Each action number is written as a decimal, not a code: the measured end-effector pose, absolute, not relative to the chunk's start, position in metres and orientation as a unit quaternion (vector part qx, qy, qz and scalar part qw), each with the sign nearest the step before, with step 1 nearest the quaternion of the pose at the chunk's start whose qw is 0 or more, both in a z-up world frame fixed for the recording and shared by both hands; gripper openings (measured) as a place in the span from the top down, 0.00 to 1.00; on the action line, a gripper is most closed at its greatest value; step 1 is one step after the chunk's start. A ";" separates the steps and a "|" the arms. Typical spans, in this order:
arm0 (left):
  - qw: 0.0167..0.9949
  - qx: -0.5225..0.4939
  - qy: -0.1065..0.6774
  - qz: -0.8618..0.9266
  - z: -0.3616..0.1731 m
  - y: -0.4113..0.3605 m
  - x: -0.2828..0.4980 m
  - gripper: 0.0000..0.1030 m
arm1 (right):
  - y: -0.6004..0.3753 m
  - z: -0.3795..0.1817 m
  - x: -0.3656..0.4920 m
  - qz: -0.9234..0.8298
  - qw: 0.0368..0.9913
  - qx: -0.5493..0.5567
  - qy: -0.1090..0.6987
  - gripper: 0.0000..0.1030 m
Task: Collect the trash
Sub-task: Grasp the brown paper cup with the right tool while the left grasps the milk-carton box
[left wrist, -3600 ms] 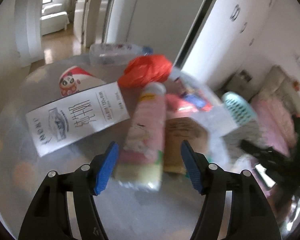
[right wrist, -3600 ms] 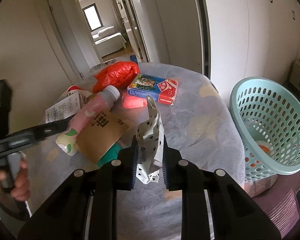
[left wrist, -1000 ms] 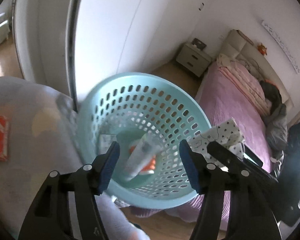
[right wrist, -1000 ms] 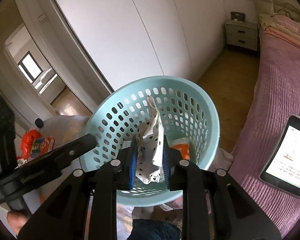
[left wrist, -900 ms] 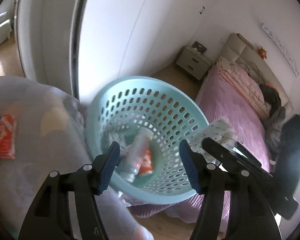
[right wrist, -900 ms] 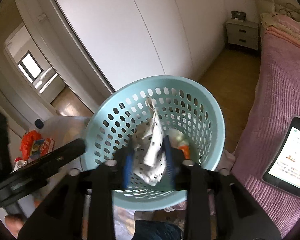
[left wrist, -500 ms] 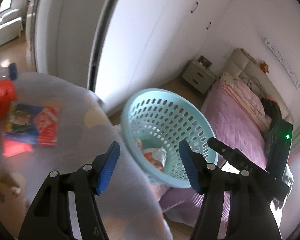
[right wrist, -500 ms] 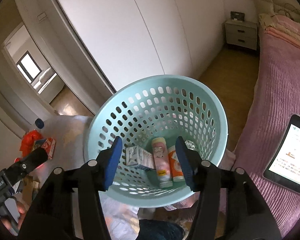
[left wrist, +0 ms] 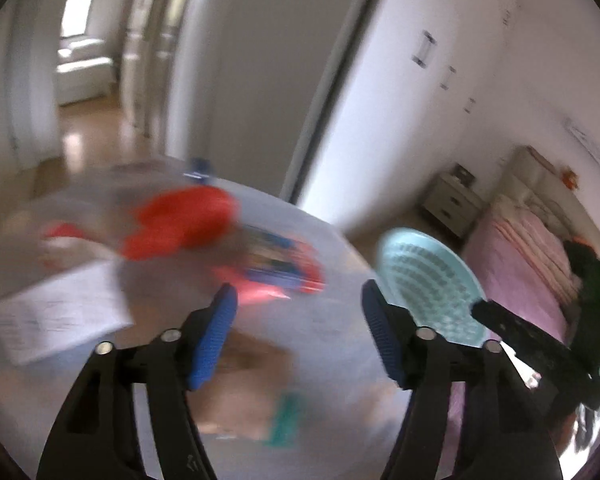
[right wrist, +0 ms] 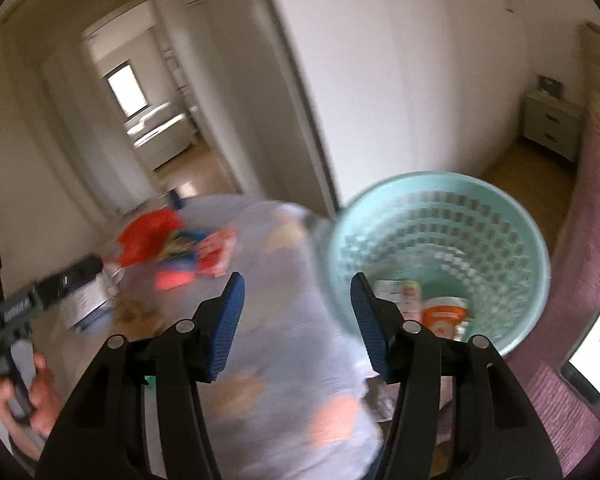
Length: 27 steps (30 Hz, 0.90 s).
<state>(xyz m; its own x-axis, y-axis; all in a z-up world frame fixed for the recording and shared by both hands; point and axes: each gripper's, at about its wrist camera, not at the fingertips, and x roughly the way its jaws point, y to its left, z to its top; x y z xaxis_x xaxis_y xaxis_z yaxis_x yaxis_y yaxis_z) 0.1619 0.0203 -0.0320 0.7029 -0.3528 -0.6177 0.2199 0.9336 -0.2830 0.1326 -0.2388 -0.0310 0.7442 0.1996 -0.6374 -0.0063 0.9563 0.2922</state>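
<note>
Inside teal basket (right wrist: 536, 248): orange-label tub (right wrist: 446, 314), pink bottle (right wrist: 412, 300), white carton (right wrist: 388, 288).

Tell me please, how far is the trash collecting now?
Partly done. The basket already holds some items, among them an orange-labelled container. Nothing is in hand: the right gripper is open and empty, and the left gripper is empty with its jaws opening. Still left on the table: a red bag, a colourful box, a white carton and other blurred pieces.
</note>
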 end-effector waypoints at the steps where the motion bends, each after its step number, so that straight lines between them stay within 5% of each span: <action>1: 0.922 -0.095 0.349 -0.140 -0.030 0.037 0.160 0.34 | -0.230 -0.031 0.132 0.064 0.924 0.132 0.354 0.50; 15: 0.918 -0.115 0.380 -0.010 -0.059 0.196 0.190 0.31 | -0.094 -0.054 0.131 0.167 0.900 0.064 0.396 0.49; 18: 0.910 -0.121 0.396 -0.032 -0.072 0.204 0.194 0.31 | -0.080 -0.056 0.135 0.175 0.896 0.064 0.404 0.40; 27: 0.884 -0.115 0.439 -0.108 -0.088 0.189 0.170 0.33 | -0.054 -0.064 0.165 0.182 0.874 0.088 0.442 0.39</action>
